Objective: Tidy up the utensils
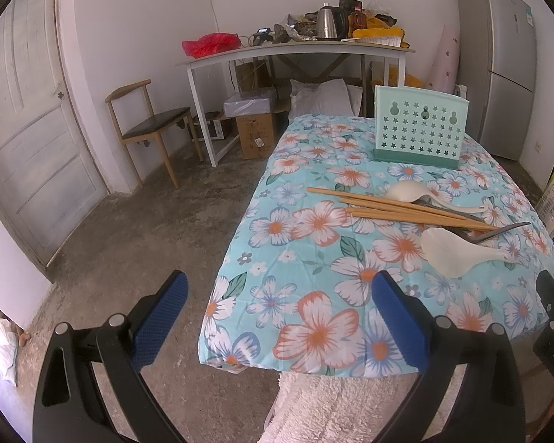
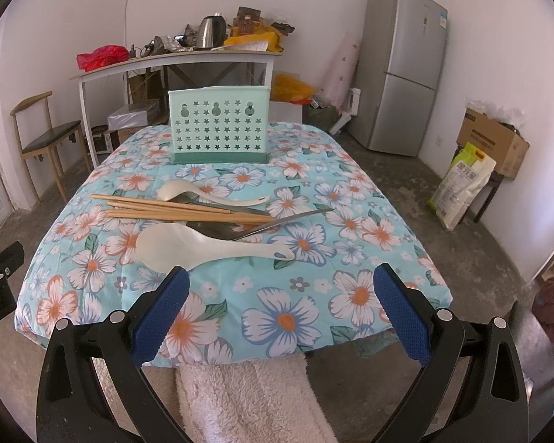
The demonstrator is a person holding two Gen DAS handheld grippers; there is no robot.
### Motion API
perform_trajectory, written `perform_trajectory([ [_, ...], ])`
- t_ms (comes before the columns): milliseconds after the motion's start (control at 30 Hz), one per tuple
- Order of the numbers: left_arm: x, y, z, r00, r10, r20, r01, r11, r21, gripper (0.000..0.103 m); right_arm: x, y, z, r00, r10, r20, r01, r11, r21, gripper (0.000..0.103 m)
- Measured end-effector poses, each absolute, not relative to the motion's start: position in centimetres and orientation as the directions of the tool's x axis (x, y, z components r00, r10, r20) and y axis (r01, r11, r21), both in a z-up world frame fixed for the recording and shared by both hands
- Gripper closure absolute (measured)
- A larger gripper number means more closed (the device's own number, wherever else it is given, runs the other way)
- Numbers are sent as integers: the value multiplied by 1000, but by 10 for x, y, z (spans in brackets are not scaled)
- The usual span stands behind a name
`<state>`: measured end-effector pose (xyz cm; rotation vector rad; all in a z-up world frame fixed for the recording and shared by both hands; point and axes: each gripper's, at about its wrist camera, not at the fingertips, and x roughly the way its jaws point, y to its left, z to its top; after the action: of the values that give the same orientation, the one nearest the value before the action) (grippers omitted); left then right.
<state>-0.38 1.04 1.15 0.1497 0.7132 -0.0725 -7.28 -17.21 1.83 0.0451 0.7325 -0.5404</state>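
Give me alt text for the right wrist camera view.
An open right gripper hovers at the near edge of a floral-clothed table, facing a pile of chopsticks, two white spoons and dark utensils before an upright mint utensil holder.

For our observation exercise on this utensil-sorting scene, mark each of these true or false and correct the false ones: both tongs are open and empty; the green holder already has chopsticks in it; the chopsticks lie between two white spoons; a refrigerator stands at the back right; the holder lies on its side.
1. Both tongs are open and empty. True: the left tongs and right tongs hold nothing.
2. The green holder already has chopsticks in it. False: the chopsticks lie on the tablecloth.
3. The chopsticks lie between two white spoons. True: far spoon, near spoon.
4. A refrigerator stands at the back right. True.
5. The holder lies on its side. False: it stands upright.
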Motion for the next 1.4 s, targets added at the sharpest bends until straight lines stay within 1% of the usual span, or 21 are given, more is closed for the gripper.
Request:
perform_trajectory([
  [333, 3, 11, 15, 746, -9, -666, 116, 986, 117, 6, -71, -172, 20, 613, -458, -644, 486, 861, -149, 8],
  [533, 18, 0, 6, 730, -17, -684, 143, 981, 129, 6, -66, -177, 20, 605, -461, -650, 489, 859, -153, 8],
  [633, 27, -10, 2, 716, -82, -693, 209, 973, 102, 6, -60, -185, 18, 596, -464, -655, 492, 856, -159, 8],
  [700, 37, -17, 0, 685, -185, -704, 285, 958, 25, 6, -58, -191, 16, 597, -464, -655, 492, 856, -158, 8],
  [733, 40, -19, 0, 680, -208, -703, 299, 954, 7, 6, -57, -194, 15, 597, -465, -654, 492, 856, -160, 8],
  [833, 51, -25, -3, 634, -387, -669, 387, 908, -158, 6, -50, -205, 5, 592, -473, -653, 492, 853, -173, 8],
  [867, 54, -27, -4, 617, -416, -668, 398, 897, -191, 6, -50, -209, 4, 590, -473, -654, 491, 854, -175, 8],
  [967, 68, -44, -14, 546, -462, -699, 425, 872, -244, 6, -50, -220, -1, 593, -462, -659, 489, 857, -161, 8],
  [1133, 80, -72, -27, 484, -498, -720, 493, 835, -246, 6, -49, -239, -8, 613, -410, -675, 481, 872, -93, 8],
  [1200, 84, -84, -33, 446, -507, -738, 520, 818, -248, 7, -49, -247, -9, 612, -410, -677, 493, 866, -78, 8],
  [1233, 87, -88, -37, 428, -513, -744, 528, 810, -255, 9, -49, -250, -11, 613, -409, -676, 498, 864, -72, 8],
  [1300, 92, -98, -48, 385, -518, -764, 538, 799, -270, 26, -47, -255, -13, 613, -404, -679, 499, 864, -63, 8],
  [1333, 95, -101, -52, 366, -518, -773, 536, 796, -280, 31, -46, -258, -14, 612, -402, -680, 501, 863, -59, 8],
  [1367, 99, -104, -59, 338, -522, -783, 531, 793, -299, 43, -45, -262, -15, 612, -399, -683, 503, 863, -54, 8],
  [1400, 102, -104, -63, 319, -523, -790, 524, 792, -313, 50, -45, -264, -15, 614, -396, -683, 502, 863, -49, 8],
])
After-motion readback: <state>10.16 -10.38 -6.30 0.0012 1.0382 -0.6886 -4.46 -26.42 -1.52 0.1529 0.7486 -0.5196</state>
